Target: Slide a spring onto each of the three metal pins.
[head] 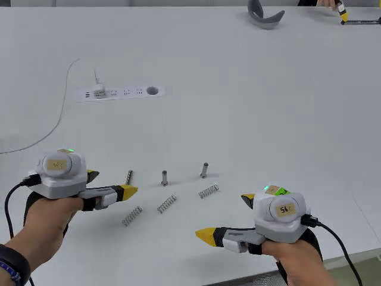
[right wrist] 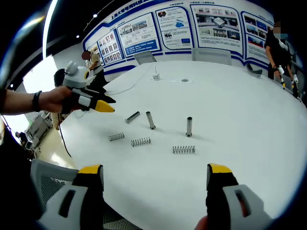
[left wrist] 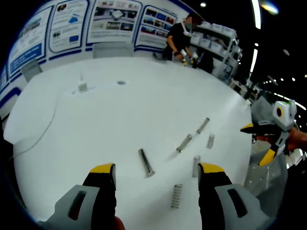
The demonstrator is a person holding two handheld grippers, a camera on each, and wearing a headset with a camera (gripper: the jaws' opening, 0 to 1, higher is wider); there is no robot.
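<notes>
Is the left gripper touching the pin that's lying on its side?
Apart. The right gripper view shows bare table between the left gripper and the lying pin.

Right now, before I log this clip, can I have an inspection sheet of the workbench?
Surface: white table, matte.
Job's things: left pin lying flat, middle pin and right pin upright; three springs loose on the table, none on a pin.
Clutter: power strip with a plug; grey curved object at the far edge.
Claws: left claw open, right claw open, both holding nothing.
Cables: thin cable trailing left; black lead at each handle.
Surroundings: another person at the far end; wall posters.
</notes>
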